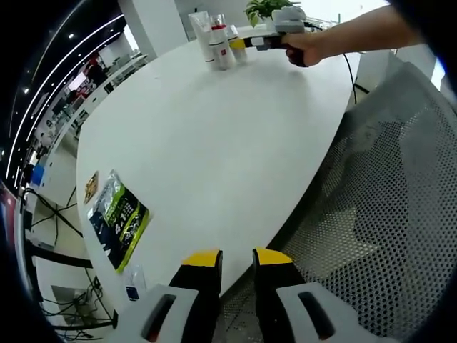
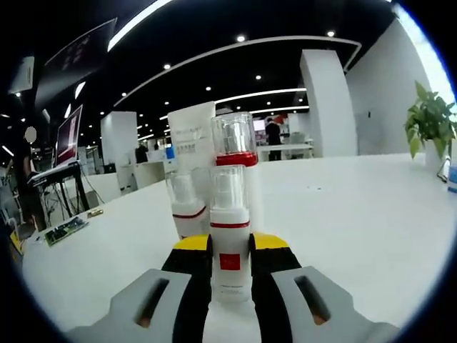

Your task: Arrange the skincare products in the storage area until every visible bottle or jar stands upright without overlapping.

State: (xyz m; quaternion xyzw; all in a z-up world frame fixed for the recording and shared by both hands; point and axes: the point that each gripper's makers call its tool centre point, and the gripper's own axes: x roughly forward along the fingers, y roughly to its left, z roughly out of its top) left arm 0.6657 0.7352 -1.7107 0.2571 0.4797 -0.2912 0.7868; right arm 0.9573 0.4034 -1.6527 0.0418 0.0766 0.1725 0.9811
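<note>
At the bench's [image 1: 214,143] far end, your bottles stand upright.
Right gripper [image 2: 230,246] clasps one bottle [image 2: 230,236]; release it. Left gripper [image 1: 235,261] hangs slack, empty.

On the white table [image 1: 214,143] stood four skincare containers in one cluster at its far edge: three pump bottles and one tube. One pump bottle [image 2: 230,236] had a red square label, one short pump bottle [image 2: 187,204] stood just left of it, and one tall pump bottle [image 2: 234,143] with a red band rose behind. The single white tube [image 2: 191,132] stood at the back. Near the table's near edge lay one green packet [image 1: 118,218] and one small brown packet [image 1: 91,186]. One potted plant [image 2: 430,121] stood at the table's far side.
</note>
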